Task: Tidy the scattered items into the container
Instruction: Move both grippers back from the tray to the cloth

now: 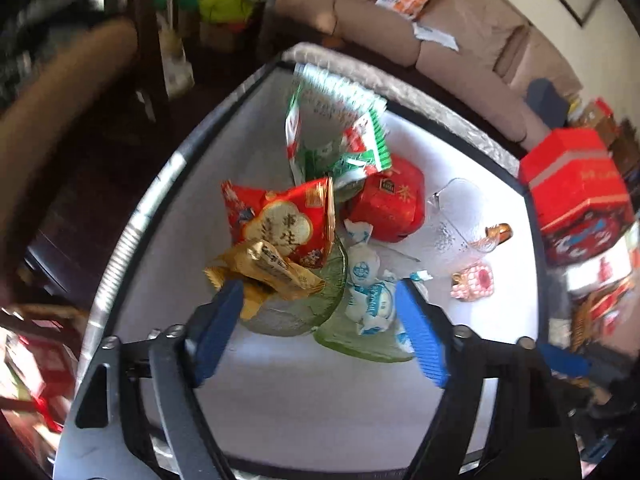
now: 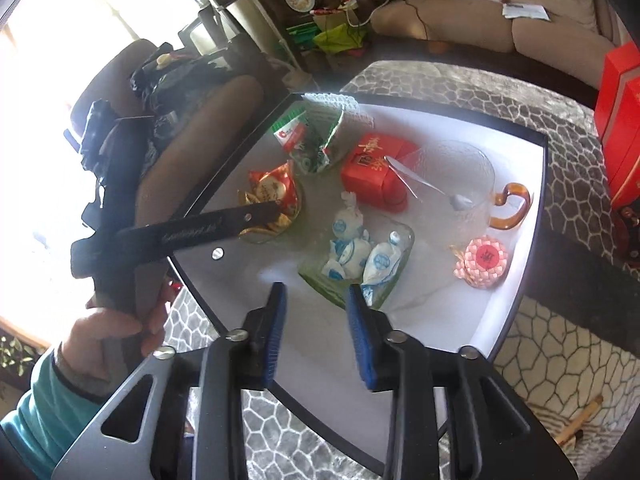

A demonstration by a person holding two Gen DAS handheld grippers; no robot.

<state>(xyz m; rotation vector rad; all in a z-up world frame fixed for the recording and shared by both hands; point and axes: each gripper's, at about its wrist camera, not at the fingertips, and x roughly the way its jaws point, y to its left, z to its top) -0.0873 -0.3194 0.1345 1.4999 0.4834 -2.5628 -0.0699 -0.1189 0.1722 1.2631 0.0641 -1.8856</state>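
The round green bowl sits on the white tabletop, already heaped with a red snack bag and gold sweets — that looks like the place for the mess. Right beside it, a flat green dish keeps the blue-and-white sweets together. The left claw hangs over the bowl, wide open, holding nothing, though 1 pad sits next to a gold wrapper. The right claw waits by the dish, half open and empty. A pink sweet lies farther away from the bowl — not yet tidied.
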